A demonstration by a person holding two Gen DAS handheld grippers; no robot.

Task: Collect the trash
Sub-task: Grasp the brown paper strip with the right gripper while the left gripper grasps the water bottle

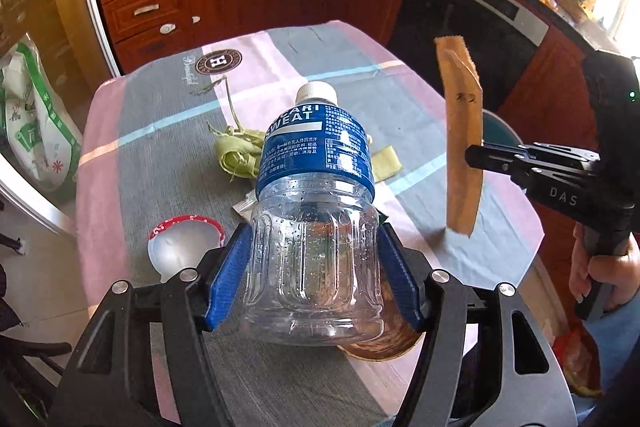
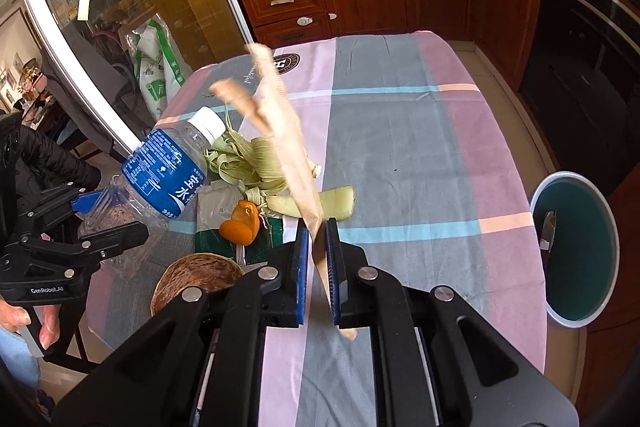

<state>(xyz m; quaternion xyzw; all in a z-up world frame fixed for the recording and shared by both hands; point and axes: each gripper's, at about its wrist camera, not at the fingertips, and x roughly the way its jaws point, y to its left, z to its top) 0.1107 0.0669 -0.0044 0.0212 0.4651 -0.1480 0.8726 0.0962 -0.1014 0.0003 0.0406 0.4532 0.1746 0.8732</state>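
Observation:
My left gripper (image 1: 314, 263) is shut on the clear lower body of an empty plastic bottle (image 1: 316, 195) with a blue label and white cap, held above the table. From the right wrist view the same bottle (image 2: 168, 175) shows at the left, tilted, in the left gripper (image 2: 108, 215). My right gripper (image 2: 317, 267) is shut on a long tan paper wrapper (image 2: 288, 143), which sticks up and away from the jaws. That wrapper (image 1: 462, 135) hangs upright at the right in the left wrist view, pinched by the right gripper (image 1: 474, 153).
On the checked tablecloth (image 2: 400, 147) lie green husks (image 2: 248, 159), orange peel (image 2: 240, 223), a pale green strip (image 2: 336, 203), a brown bowl-like lid (image 2: 192, 279) and a foil lid with red rim (image 1: 180, 247). A round bin (image 2: 576, 251) stands right of the table. Wooden cabinets stand behind.

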